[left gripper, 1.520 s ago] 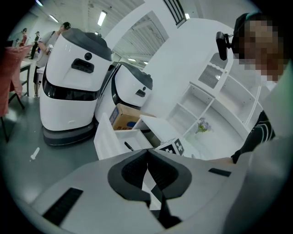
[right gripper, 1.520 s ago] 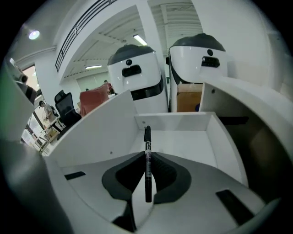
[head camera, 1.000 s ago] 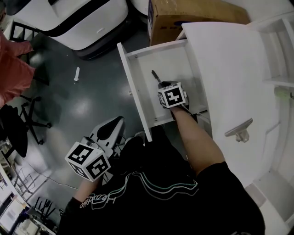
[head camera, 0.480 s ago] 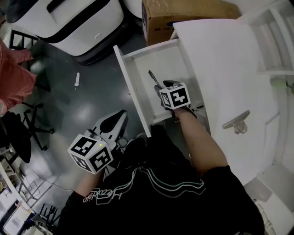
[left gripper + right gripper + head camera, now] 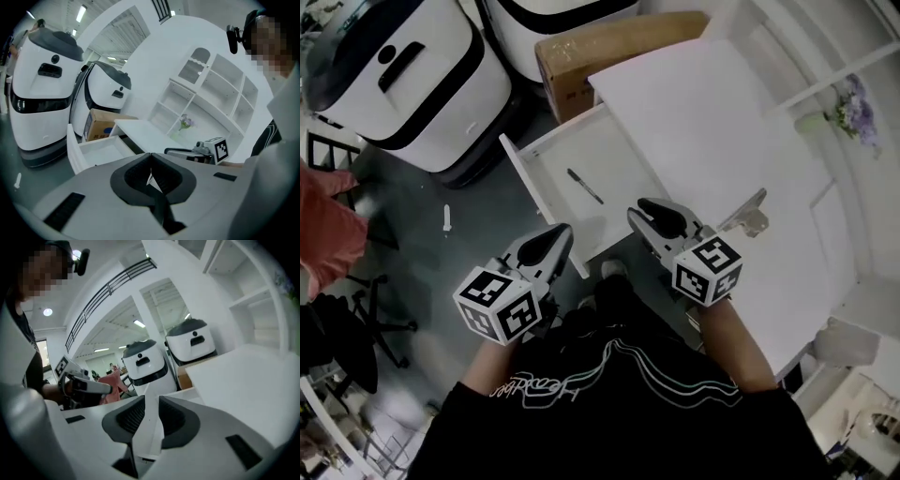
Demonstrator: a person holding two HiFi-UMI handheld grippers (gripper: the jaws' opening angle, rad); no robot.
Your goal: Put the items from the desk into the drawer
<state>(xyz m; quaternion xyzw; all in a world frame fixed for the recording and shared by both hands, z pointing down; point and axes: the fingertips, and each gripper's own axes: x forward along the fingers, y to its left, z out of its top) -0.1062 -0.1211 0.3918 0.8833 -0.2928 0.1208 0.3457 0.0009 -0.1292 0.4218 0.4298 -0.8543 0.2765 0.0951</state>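
Lying in drawer [image 5: 540, 202], pen [image 5: 584, 186] (details indistinct)

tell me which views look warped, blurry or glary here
head view: even light and sharp, the pen in the drawer crisp, a pale sheen on the floor; left gripper view: heavy fisheye bend, dark corners, the left tongs soft up close; right gripper view: same bending, a ceiling light blown out.
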